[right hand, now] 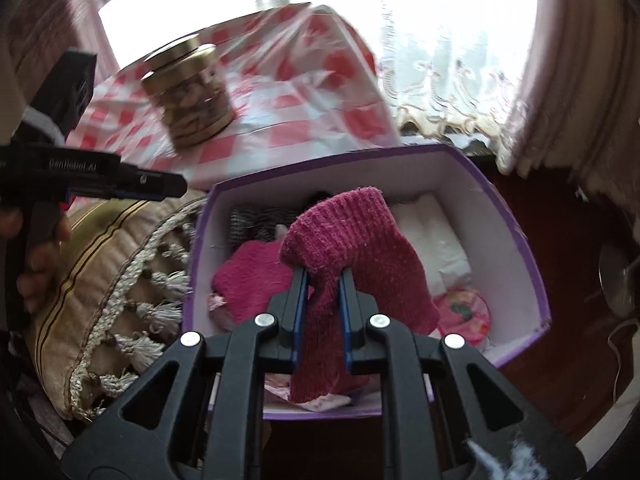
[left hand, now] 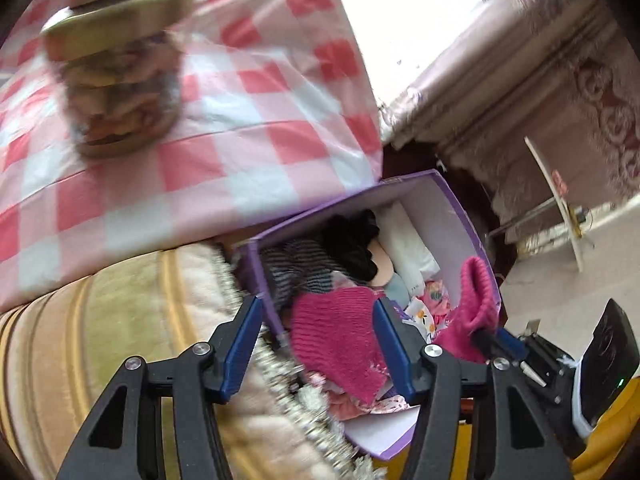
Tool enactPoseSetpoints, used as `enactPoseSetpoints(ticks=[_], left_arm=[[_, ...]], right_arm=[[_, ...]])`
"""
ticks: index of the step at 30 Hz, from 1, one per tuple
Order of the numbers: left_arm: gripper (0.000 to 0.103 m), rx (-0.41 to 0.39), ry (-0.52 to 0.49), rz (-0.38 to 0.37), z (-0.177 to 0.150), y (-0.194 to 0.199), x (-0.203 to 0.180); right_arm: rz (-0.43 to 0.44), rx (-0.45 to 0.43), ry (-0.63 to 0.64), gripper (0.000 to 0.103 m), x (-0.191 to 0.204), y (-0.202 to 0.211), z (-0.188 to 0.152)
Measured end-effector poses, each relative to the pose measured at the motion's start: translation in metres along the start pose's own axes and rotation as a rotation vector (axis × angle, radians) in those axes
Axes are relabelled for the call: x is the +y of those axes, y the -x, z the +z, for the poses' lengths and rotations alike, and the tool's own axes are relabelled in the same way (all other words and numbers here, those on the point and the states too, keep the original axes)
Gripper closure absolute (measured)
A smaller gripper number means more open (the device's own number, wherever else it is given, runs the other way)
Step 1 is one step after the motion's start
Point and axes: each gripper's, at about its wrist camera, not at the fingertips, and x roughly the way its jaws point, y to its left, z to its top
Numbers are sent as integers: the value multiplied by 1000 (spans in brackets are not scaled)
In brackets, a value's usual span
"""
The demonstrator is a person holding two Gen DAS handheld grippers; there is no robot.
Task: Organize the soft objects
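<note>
Holding pink sock (right hand: 352,240) in right gripper (right hand: 323,276), fingers clamped on its middle, sock draped over purple box (right hand: 532,280). We see left gripper (left hand: 316,320) with fingers spread wide, nothing between them, hovering over box's left edge. Second pink sock (left hand: 336,340) lies inside box with striped cloth (left hand: 296,264), black cloth (left hand: 352,236), white cloth (right hand: 436,236). Tasselled cushion (right hand: 120,264) touches box's left side. Jar (right hand: 192,92) stands on checked cloth (right hand: 304,104) behind.
</note>
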Motion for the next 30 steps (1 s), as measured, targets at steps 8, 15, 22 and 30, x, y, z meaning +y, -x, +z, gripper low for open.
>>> enactPoseSetpoints(ticks=[8, 15, 22, 30], left_arm=[[37, -36, -25, -4, -27, 30, 14], [21, -28, -82, -84, -43, 30, -1], [8, -23, -142, -73, -55, 29, -19], [0, 11, -168, -101, -59, 24, -34]], right_arm=[[135, 126, 101, 59, 54, -50, -8], [140, 212, -10, 29, 47, -49, -26], [-91, 176, -150, 25, 11, 0, -32], [-171, 159, -192, 25, 10, 25, -31]])
